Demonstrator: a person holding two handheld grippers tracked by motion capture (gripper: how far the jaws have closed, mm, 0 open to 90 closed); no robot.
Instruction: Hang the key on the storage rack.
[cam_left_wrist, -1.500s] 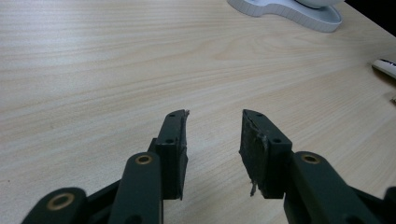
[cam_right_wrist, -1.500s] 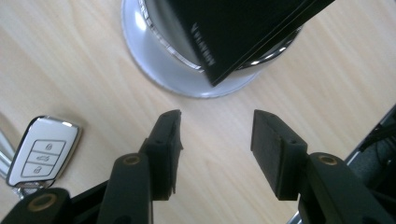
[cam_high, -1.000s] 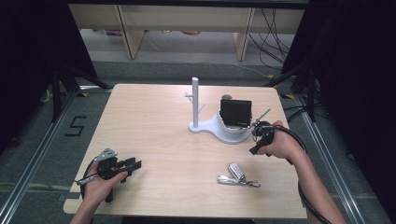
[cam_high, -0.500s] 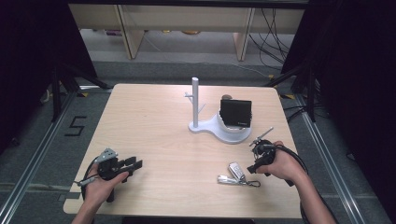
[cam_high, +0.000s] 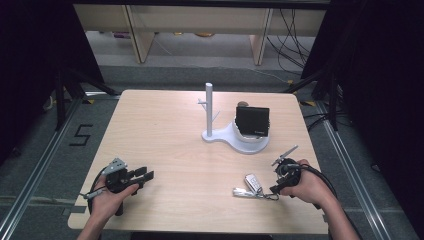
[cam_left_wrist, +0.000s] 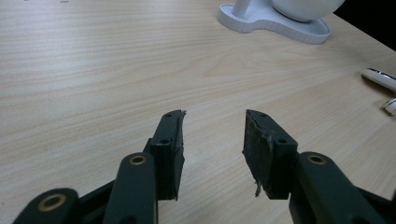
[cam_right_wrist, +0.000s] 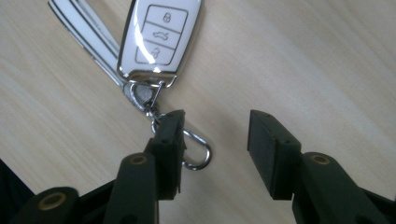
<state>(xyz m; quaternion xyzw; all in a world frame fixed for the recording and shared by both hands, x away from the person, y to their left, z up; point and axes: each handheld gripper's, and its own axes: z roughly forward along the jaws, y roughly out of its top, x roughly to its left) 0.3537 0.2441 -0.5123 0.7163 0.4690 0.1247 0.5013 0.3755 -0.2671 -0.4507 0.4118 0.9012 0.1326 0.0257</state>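
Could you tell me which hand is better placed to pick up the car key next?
Right. The right gripper hangs open directly over the car key and its key ring, while the left gripper sits open far across the table.

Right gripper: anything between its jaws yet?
The key ring lies partly between the open jaws of the right gripper in the right gripper view; the pads aren't pressing it.

Desk (cam_right_wrist: 299, 51) is pale wood-grain, smooth and pretty matt, probably laminate. The key fob (cam_right_wrist: 161, 37) is glossy white plastic with shiny metal trim, on a polished metal ring (cam_right_wrist: 198, 151). Right claw (cam_right_wrist: 215, 135) pads look matt black plastic, the left claw (cam_left_wrist: 212, 140) pads rough and frayed.
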